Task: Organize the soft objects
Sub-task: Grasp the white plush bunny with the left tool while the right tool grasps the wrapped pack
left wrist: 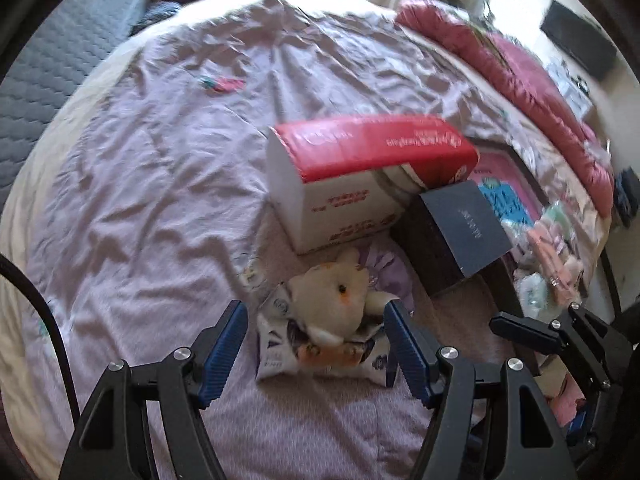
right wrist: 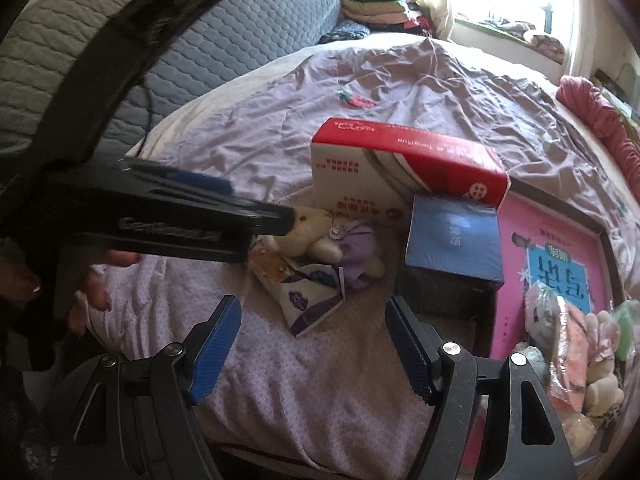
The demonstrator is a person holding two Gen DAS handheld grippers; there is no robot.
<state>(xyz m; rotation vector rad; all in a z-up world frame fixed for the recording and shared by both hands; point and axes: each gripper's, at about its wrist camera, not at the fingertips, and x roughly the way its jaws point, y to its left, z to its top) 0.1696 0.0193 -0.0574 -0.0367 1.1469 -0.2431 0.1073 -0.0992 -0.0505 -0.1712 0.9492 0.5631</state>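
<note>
On the bed [left wrist: 160, 160], the left claw [left wrist: 316, 344] hangs released, its jaws either side of the cream plush toy [left wrist: 340, 300], which lies on a printed packet [left wrist: 320, 356]. Best to close low on the toy alone, sparing the packet. The right claw [right wrist: 312, 344] is also released, empty. The toy's lilac part is half hidden; the right-hand heap is blurred.

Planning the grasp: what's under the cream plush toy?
The cream plush toy lies on a printed soft packet, on the lilac bedsheet. A purple plush sits beside it. The packet's middle is covered.
</note>
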